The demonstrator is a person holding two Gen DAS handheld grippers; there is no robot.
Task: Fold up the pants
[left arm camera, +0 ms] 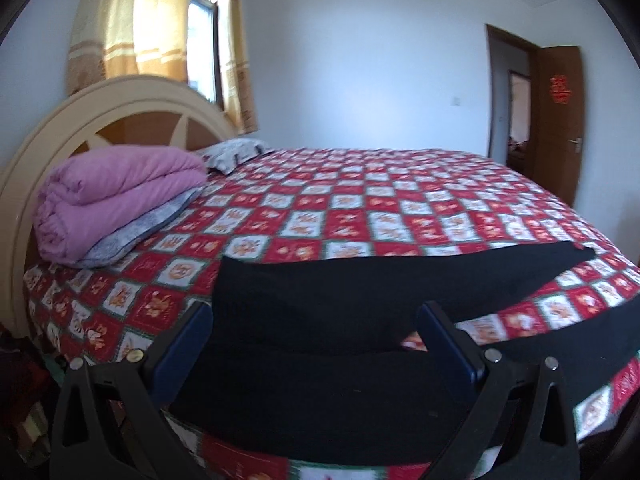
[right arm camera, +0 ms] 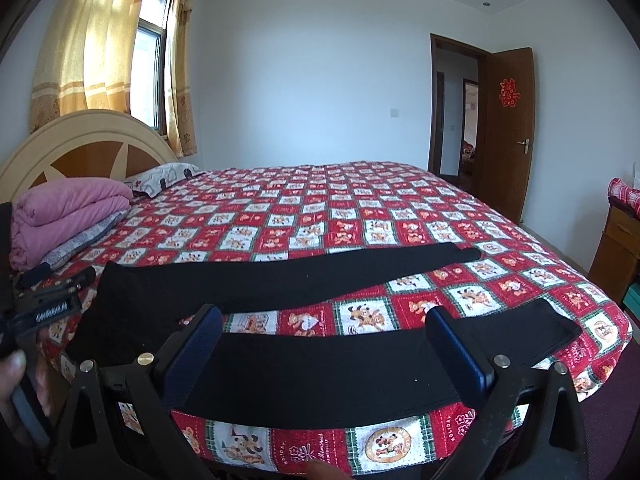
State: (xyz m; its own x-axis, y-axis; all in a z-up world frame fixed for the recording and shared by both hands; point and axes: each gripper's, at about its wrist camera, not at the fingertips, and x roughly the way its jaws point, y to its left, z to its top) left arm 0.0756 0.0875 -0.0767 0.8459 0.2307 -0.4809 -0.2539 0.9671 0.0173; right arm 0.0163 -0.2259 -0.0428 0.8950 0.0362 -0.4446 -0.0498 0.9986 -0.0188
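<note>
Both grippers — left [left arm camera: 316,320], right [right arm camera: 324,324] — jaws spread wide, empty, over black pants [right arm camera: 320,368].

A red double-happiness paper sign 囍 [right arm camera: 509,93] hangs on the open brown wooden door [right arm camera: 506,152]. Near that door, the red-and-white checked cartoon bedspread [right arm camera: 320,208] reads "HOLIDAY" along its front edge.
</note>
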